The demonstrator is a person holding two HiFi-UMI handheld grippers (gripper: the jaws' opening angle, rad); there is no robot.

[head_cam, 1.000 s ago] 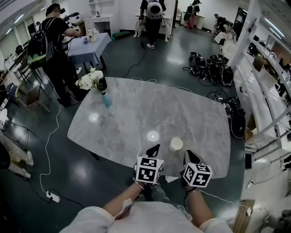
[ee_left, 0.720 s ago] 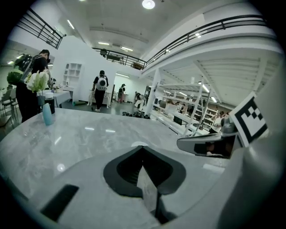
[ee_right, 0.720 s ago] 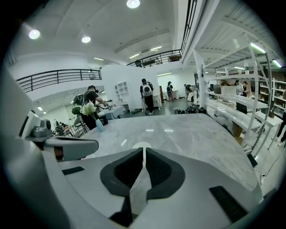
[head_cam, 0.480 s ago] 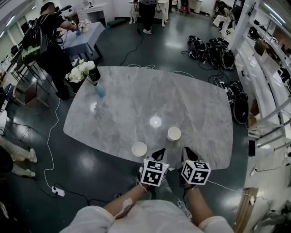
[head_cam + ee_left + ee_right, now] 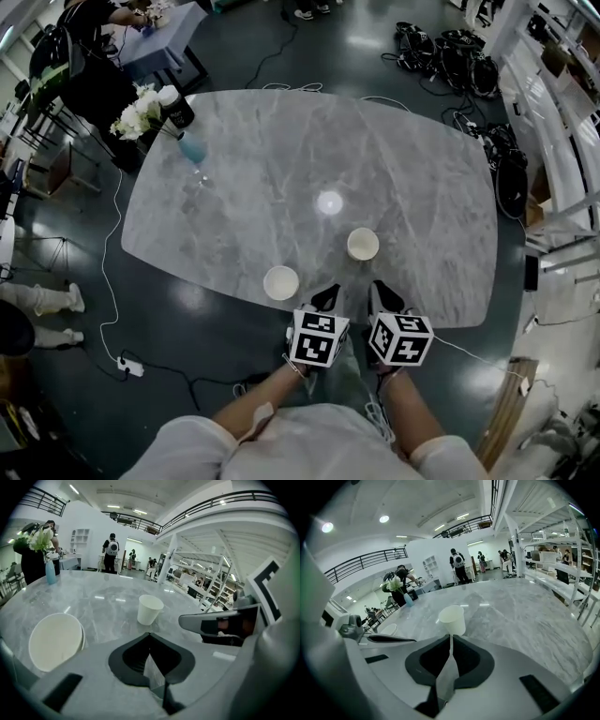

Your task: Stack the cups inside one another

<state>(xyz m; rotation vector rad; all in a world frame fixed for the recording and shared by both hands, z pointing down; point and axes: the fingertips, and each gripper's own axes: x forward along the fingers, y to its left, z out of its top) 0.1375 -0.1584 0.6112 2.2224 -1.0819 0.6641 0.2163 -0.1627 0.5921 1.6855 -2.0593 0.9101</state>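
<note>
Two white paper cups stand upright and apart on the grey marble table [image 5: 281, 159]. One cup [image 5: 363, 244] [image 5: 150, 609] [image 5: 452, 619] is just ahead of my right gripper [image 5: 382, 295] [image 5: 451, 637]. The other cup [image 5: 281, 282] [image 5: 56, 641] [image 5: 389, 630] sits near the table's front edge, to the left of my left gripper [image 5: 325, 298] [image 5: 149, 633]. Both grippers hover side by side over the front edge. Their jaws meet at the tips and hold nothing.
At the far left corner stand a blue bottle [image 5: 192, 147], a dark vase [image 5: 176, 111] and white flowers [image 5: 139, 105]. A person [image 5: 75, 75] stands beyond them. Cables [image 5: 112, 281] and bags [image 5: 450, 47] lie on the floor around the table.
Both grippers have sunk and drawn nearer the table's front edge. The view has tilted down. The left cup, hidden a second ago, now shows left of the left gripper.
</note>
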